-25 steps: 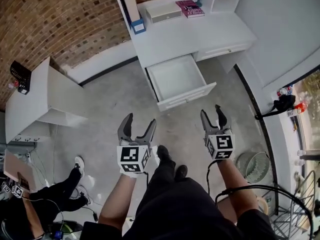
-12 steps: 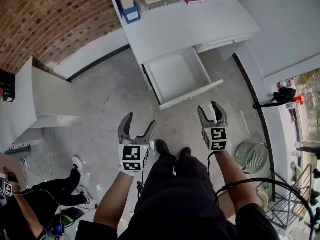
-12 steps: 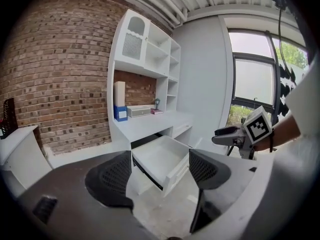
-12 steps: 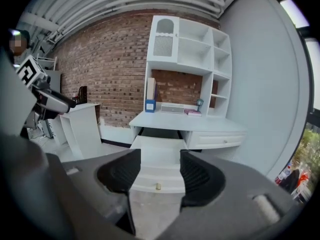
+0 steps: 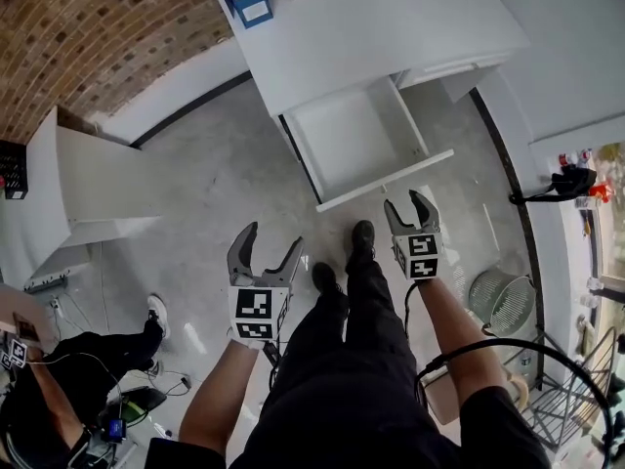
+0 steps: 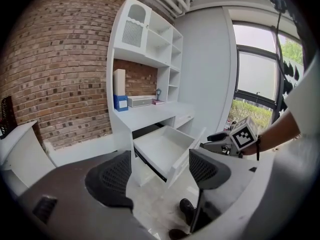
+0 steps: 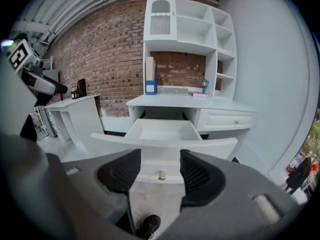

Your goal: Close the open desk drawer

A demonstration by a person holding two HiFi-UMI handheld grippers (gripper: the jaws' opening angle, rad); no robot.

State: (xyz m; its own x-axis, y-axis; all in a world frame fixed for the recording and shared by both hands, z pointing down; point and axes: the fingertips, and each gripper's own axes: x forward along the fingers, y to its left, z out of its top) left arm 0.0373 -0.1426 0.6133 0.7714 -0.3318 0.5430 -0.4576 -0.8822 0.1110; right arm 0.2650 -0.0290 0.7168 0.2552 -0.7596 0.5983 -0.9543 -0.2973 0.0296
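Drawer point(image 5: 361, 140) white, empty, fully out, brass knob point(image 7: 161, 175) on front

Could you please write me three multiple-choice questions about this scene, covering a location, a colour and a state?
1. Where does the blue box stand?
A on a chair
B on the desk top
C on the floor

2. What colour is the knob on the drawer?
A gold
B black
C red

3. How do the right gripper's jaws stand?
A shut on the knob
B shut on a book
C apart, holding nothing

Answers: B, it sits at the desk top's left end. A, it glints gold against the white front. C, only the drawer front shows through the gap between them.
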